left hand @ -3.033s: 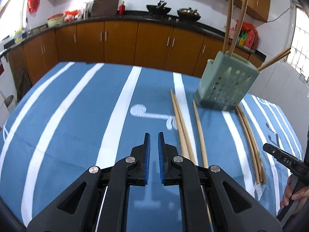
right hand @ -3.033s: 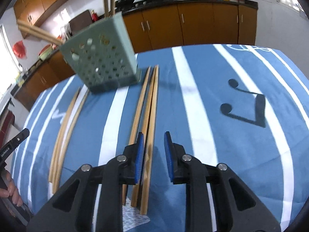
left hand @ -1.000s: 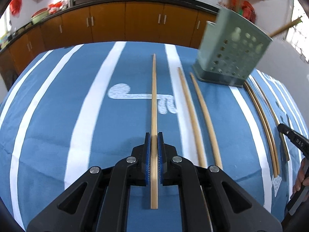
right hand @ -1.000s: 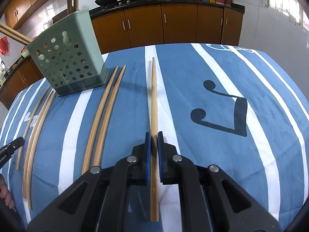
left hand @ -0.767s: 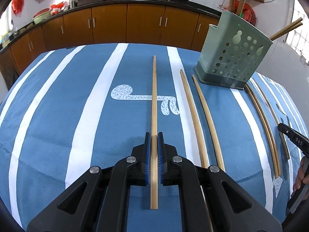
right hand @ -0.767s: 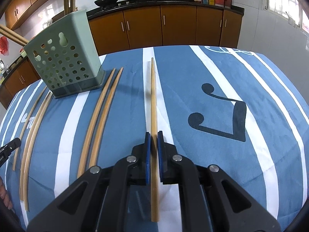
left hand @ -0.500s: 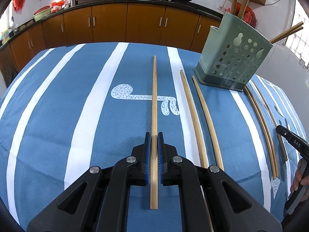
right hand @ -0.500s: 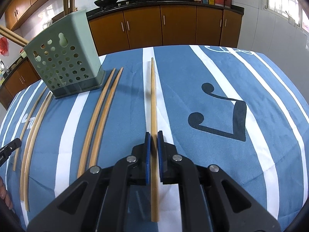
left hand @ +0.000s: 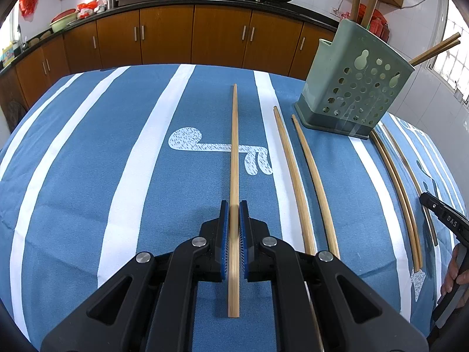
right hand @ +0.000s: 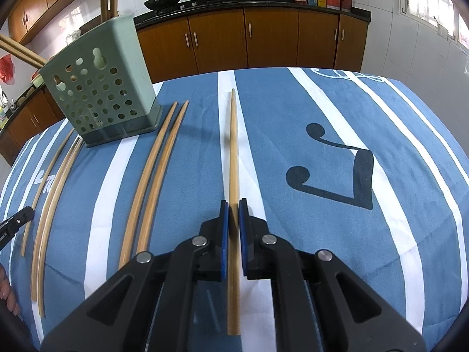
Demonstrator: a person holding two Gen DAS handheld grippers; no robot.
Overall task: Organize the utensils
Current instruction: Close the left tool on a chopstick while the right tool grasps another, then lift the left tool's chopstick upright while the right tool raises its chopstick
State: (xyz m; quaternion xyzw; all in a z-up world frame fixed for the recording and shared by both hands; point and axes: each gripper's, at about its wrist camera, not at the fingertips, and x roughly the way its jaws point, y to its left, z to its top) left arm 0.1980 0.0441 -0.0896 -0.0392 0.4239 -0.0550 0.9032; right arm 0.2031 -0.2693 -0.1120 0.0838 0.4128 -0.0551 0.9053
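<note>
My left gripper [left hand: 233,205] is shut on a long wooden chopstick [left hand: 234,152] that points forward over the blue striped tablecloth [left hand: 88,161]. My right gripper [right hand: 233,204] is shut on another wooden chopstick [right hand: 233,146]. A green perforated utensil holder [left hand: 353,88] stands at the right in the left wrist view and at the left in the right wrist view [right hand: 99,88], with chopsticks sticking out of its top. Two loose chopsticks [left hand: 302,176] lie beside the holder, and more [left hand: 401,193] lie past it.
Brown kitchen cabinets [left hand: 205,35] with a dark counter and woks line the far wall. Loose chopsticks [right hand: 152,176] lie right of the holder in the right wrist view, others [right hand: 49,193] to its left. The other gripper's handle [left hand: 445,223] shows at the right edge.
Three seconds ago both grippers were empty over chopsticks on the cloth. Each now holds one chopstick. Over the last second the grip and pose have barely changed.
</note>
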